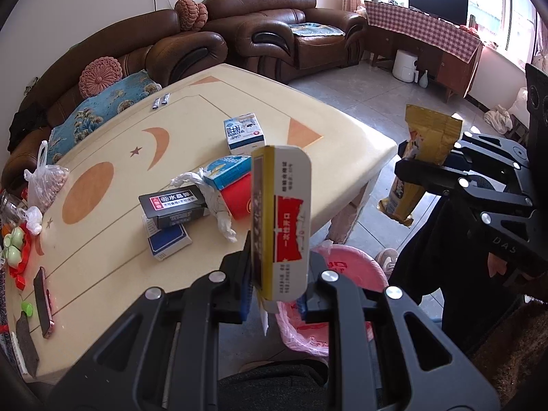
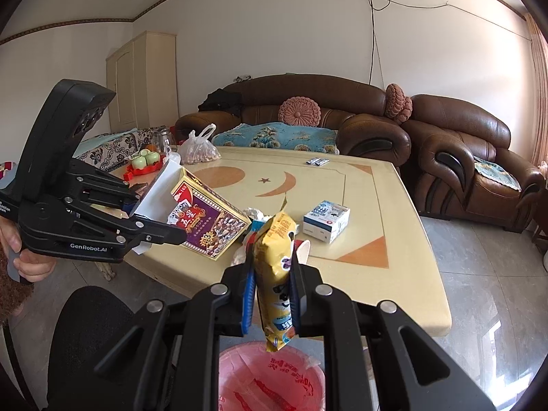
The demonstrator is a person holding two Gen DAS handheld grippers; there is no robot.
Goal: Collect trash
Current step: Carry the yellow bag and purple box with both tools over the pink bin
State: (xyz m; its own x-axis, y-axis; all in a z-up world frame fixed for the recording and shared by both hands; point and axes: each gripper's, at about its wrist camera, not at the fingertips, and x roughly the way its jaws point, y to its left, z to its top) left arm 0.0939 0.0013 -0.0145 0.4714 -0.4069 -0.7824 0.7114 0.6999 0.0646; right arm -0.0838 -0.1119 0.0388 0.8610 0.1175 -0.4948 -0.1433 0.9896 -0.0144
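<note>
My left gripper [image 1: 274, 284] is shut on a flat yellow and purple snack box [image 1: 281, 222], held upright beside the table edge; it also shows in the right wrist view [image 2: 209, 219]. My right gripper [image 2: 272, 284] is shut on a yellow snack wrapper [image 2: 275, 274], held above the pink-lined trash bin [image 2: 274, 376]. The bin also shows below my left gripper [image 1: 346, 267]. The wrapper and right gripper appear at the right in the left wrist view [image 1: 424, 157]. Several boxes [image 1: 174, 205], a crumpled tissue [image 1: 215, 202] and a white and blue carton [image 1: 243, 133] lie on the table.
The cream table [image 1: 113, 144] also holds a bag of nuts [image 1: 44, 181], a phone [image 1: 42, 301], a red tray with green cups [image 1: 13, 250] and two small sachets [image 1: 161, 101]. Brown sofas [image 2: 455, 147] stand behind. Tiled floor [image 1: 370, 102] lies to the right.
</note>
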